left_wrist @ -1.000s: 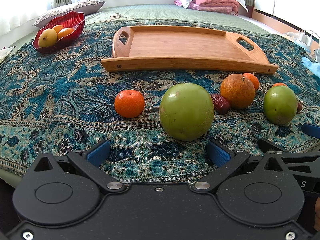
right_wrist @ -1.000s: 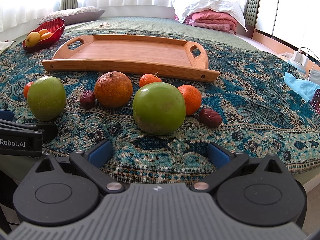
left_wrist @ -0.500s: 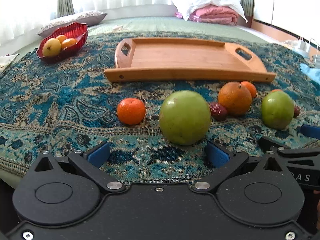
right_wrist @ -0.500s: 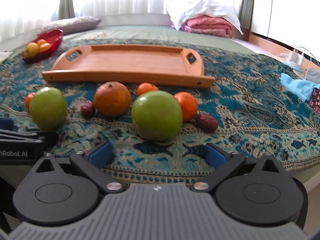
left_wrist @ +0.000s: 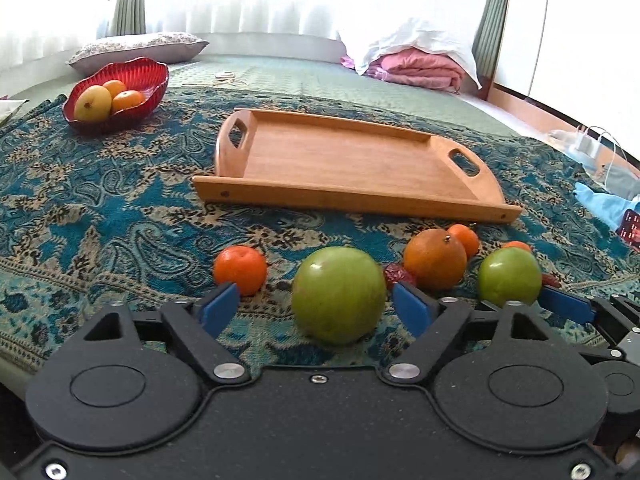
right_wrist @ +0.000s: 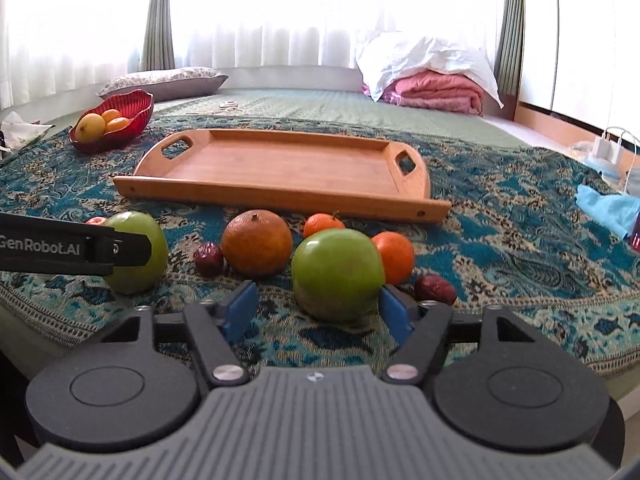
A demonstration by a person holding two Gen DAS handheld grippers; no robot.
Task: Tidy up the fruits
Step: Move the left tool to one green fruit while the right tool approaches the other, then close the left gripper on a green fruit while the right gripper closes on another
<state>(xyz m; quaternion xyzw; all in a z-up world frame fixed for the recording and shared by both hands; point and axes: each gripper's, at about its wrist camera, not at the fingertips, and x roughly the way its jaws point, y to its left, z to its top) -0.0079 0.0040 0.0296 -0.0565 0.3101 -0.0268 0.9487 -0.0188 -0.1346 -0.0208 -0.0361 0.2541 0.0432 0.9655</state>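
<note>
Fruits lie in a row on the patterned blue cloth, in front of an empty wooden tray [left_wrist: 352,164] [right_wrist: 280,168]. My left gripper [left_wrist: 316,310] is open, its blue pads either side of a green apple [left_wrist: 338,294] that rests on the cloth; a small orange [left_wrist: 239,264] lies just left. My right gripper [right_wrist: 316,312] is open around a second green apple [right_wrist: 337,274], also seen in the left wrist view [left_wrist: 509,276]. Between the apples lie a large orange [right_wrist: 257,242], a dark date [right_wrist: 209,259] and a tangerine [right_wrist: 322,225]. Another orange [right_wrist: 394,257] and date [right_wrist: 435,288] lie right.
A red bowl [left_wrist: 120,94] [right_wrist: 114,120] holding yellow and orange fruit stands at the back left. A pillow and folded bedding lie behind the tray. A light blue cloth [right_wrist: 608,208] and chargers lie at the right. The cloth's front edge is just below the grippers.
Both grippers have moved forward and lower, so each green apple now sits between the open pads. The right gripper's jaws have narrowed somewhat. No fruit has moved.
</note>
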